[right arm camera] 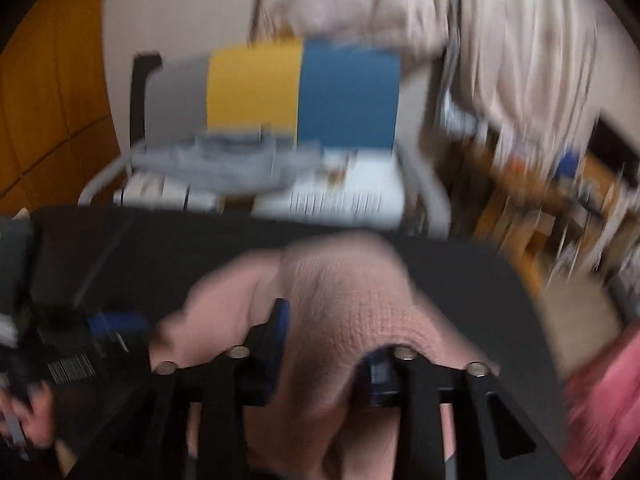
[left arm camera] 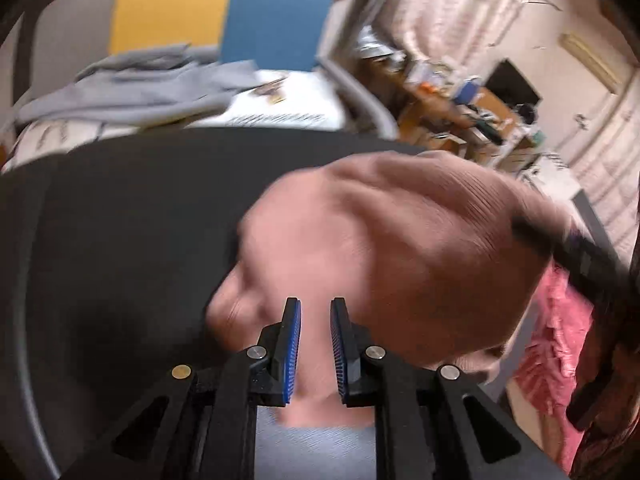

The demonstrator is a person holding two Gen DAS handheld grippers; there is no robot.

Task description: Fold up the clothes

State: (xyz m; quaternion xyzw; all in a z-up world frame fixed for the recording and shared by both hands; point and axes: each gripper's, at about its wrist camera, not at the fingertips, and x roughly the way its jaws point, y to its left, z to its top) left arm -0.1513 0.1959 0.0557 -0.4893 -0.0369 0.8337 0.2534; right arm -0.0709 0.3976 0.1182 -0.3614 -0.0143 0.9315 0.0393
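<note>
A dusty-pink knit garment (left arm camera: 380,264) lies bunched on the black table (left arm camera: 132,220). My left gripper (left arm camera: 315,308) is over its near edge with a clear gap between the blue pads; pink cloth shows in the gap, no pinch visible. In the right wrist view, which is blurred, the pink garment (right arm camera: 344,304) bulges up between the wide-apart fingers of my right gripper (right arm camera: 332,328) and drapes over the right finger. The other gripper (right arm camera: 72,344) and a hand show at the left edge.
Beyond the table stands a chair (left arm camera: 360,88) with a grey garment (left arm camera: 132,88) and white printed items on it, backed by yellow and blue panels (left arm camera: 224,8). A pink-red cloth (left arm camera: 556,352) lies at the right. Cluttered shelves (left arm camera: 472,116) stand behind.
</note>
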